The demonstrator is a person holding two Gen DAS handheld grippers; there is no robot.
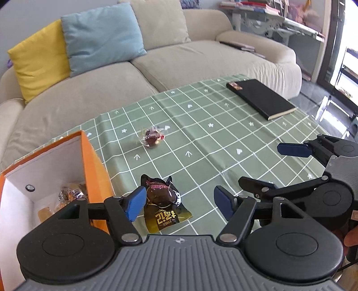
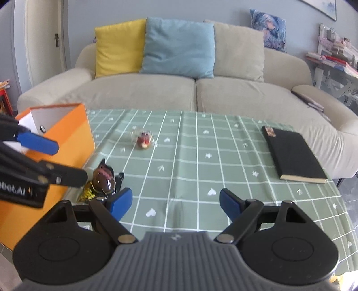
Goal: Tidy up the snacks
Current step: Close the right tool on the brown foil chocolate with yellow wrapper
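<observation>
A dark snack packet with yellow print (image 1: 162, 203) lies on the green checked tablecloth (image 1: 201, 125) beside an orange box (image 1: 94, 170). My left gripper (image 1: 180, 202) is open, its left pad right next to the packet. A clear-wrapped round snack (image 1: 153, 137) lies farther out on the cloth. The box holds several wrapped snacks (image 1: 71, 194). My right gripper (image 2: 175, 202) is open and empty over the cloth; in its view the packet (image 2: 104, 181), the round snack (image 2: 144, 138) and the box (image 2: 69, 138) show at left.
A black notebook (image 1: 261, 98) with a small wrapper on its corner lies at the far right of the table, also in the right wrist view (image 2: 293, 154). A beige sofa (image 2: 197, 89) with yellow and blue cushions stands behind. A cluttered shelf (image 1: 279, 20) is at right.
</observation>
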